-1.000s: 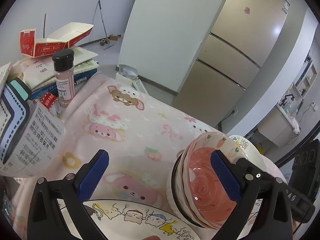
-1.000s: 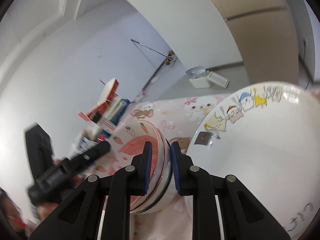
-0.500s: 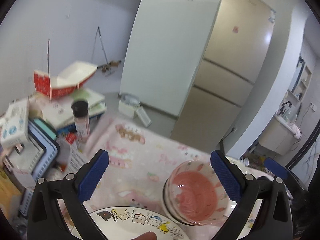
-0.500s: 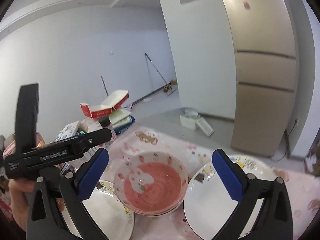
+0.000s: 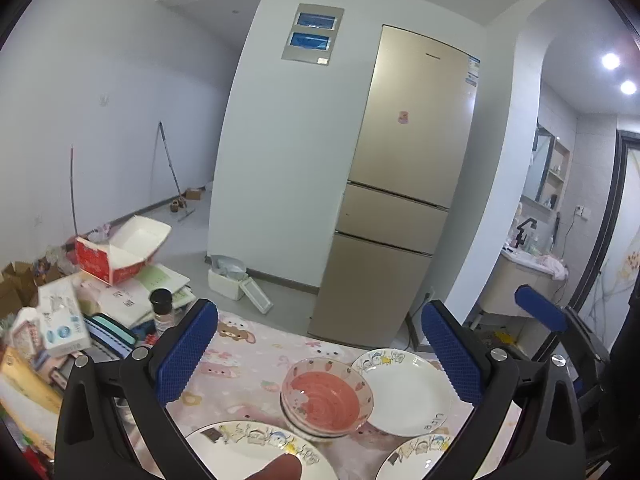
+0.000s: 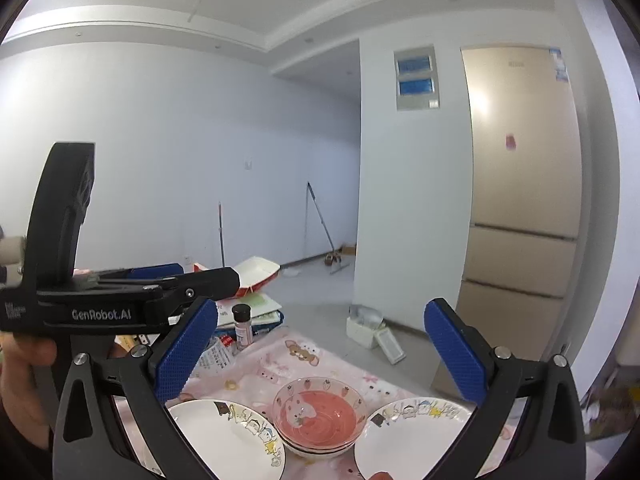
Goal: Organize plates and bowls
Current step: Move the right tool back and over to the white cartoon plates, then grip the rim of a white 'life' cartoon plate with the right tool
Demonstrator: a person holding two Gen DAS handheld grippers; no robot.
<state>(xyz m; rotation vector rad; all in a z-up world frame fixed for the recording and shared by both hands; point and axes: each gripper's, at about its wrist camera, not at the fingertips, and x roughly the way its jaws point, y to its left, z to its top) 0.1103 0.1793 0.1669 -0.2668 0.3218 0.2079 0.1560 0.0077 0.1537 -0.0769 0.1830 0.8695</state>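
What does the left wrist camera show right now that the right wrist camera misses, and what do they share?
Only the left wrist view shows a third plate at the bottom edge, and a washbasin at far right.

Only the right wrist view shows the left gripper from the side, held in a hand.

Both show the stacked pink bowls between two cartoon plates on the pink tablecloth, the fridge, and wide-open blue-padded jaws.

Stacked bowls (image 6: 316, 420) on the tablecloth (image 6: 256, 376), between two plates (image 6: 228, 436) (image 6: 404, 440); shaker bottle (image 6: 241, 326) behind, left.
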